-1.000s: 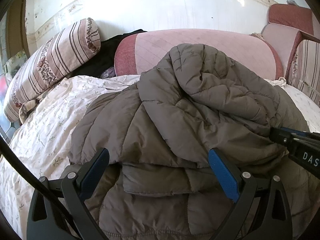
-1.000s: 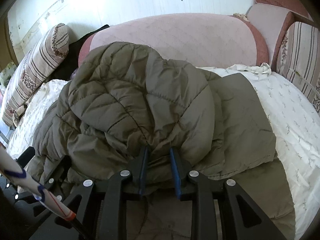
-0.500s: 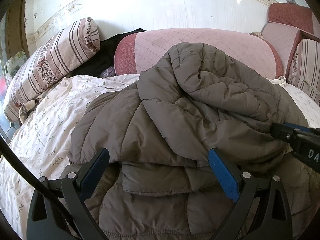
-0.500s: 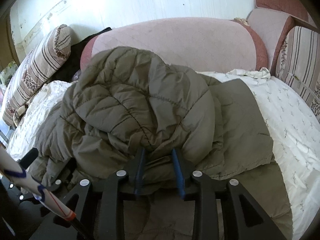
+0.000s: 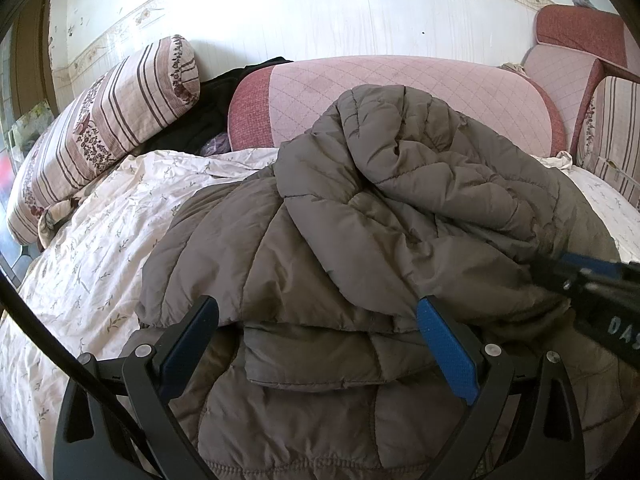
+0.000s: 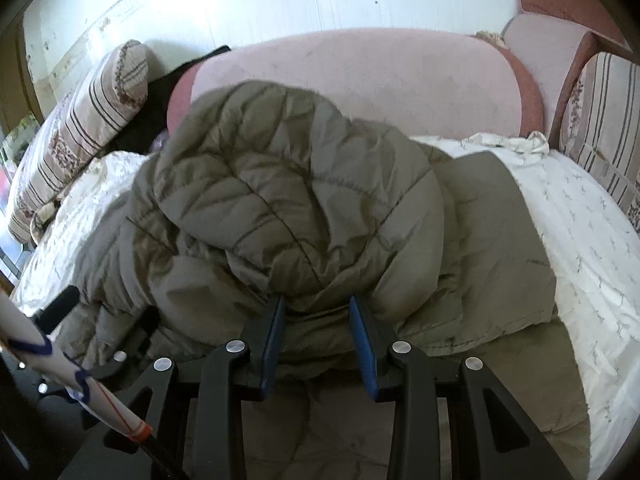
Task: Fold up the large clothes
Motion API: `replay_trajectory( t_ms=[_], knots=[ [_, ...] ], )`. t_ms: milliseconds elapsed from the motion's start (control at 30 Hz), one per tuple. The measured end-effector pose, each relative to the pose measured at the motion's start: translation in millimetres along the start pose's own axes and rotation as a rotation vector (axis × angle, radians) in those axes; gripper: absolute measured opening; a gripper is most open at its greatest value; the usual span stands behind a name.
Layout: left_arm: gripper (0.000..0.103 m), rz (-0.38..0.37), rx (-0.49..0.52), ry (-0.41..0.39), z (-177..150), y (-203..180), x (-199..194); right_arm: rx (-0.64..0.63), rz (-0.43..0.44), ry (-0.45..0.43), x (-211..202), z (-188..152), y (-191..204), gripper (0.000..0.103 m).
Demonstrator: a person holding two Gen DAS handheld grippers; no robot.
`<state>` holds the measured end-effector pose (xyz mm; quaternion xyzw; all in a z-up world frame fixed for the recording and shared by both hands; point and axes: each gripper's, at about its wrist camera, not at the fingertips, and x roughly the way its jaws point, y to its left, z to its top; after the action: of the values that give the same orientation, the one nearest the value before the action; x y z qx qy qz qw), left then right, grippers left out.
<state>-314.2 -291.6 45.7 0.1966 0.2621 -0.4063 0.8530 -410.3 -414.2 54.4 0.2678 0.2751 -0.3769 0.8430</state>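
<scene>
A large grey-brown quilted puffer jacket (image 5: 360, 216) lies bunched in a heap on a white floral bedsheet (image 5: 96, 240); it also shows in the right wrist view (image 6: 288, 200). My left gripper (image 5: 318, 320) is open, its blue-padded jaws wide apart over the jacket's near folded edge, gripping nothing. My right gripper (image 6: 318, 308) has its jaws partly apart with a fold of the jacket between them; it also shows at the right edge of the left wrist view (image 5: 592, 280).
A pink cushion (image 5: 400, 92) stands behind the jacket. A striped bolster pillow (image 5: 104, 132) lies at the left, with dark clothing (image 5: 216, 108) beside it. A striped cushion (image 6: 604, 132) and chair back (image 5: 576, 36) are at the right.
My right gripper's jaws have spread wider apart on the jacket fold and the jacket heap has risen slightly in its view. The left gripper has stayed put.
</scene>
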Motion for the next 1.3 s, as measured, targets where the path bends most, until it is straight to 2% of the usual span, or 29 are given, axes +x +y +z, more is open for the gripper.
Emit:
replay_trajectory(
  t_ms=[267, 533, 733, 900, 1067, 1133, 1300],
  knots=[
    [0.099, 0.000, 0.003, 0.001, -0.8, 0.2, -0.5, 0.004, 0.005, 0.000, -1.5, 0.4, -2.8, 0.036],
    [0.099, -0.003, -0.016, -0.004, 4.7, 2.8, -14.1, 0.029, 0.000, -0.033, -32.6, 4.3, -9.8, 0.036],
    [0.099, -0.007, -0.048, -0.049, 10.9, 8.8, -49.4, 0.065, -0.025, -0.048, -66.0, -4.6, -24.8, 0.037],
    [0.099, 0.007, -0.026, -0.094, 8.9, 9.9, -79.6, 0.076, -0.042, -0.070, -97.2, -19.1, -31.7, 0.040],
    [0.099, 0.044, -0.007, -0.114, -4.4, 22.7, -103.5, 0.078, -0.016, -0.070, -116.1, -32.8, -21.4, 0.041],
    [0.099, 0.069, -0.027, -0.110, -14.7, 33.4, -114.0, 0.062, -0.012, -0.072, -123.6, -42.8, -13.7, 0.043],
    [0.099, 0.077, -0.044, -0.103, -37.0, 52.0, -144.2, 0.032, 0.012, -0.050, -141.3, -75.3, -0.3, 0.043]
  ],
)
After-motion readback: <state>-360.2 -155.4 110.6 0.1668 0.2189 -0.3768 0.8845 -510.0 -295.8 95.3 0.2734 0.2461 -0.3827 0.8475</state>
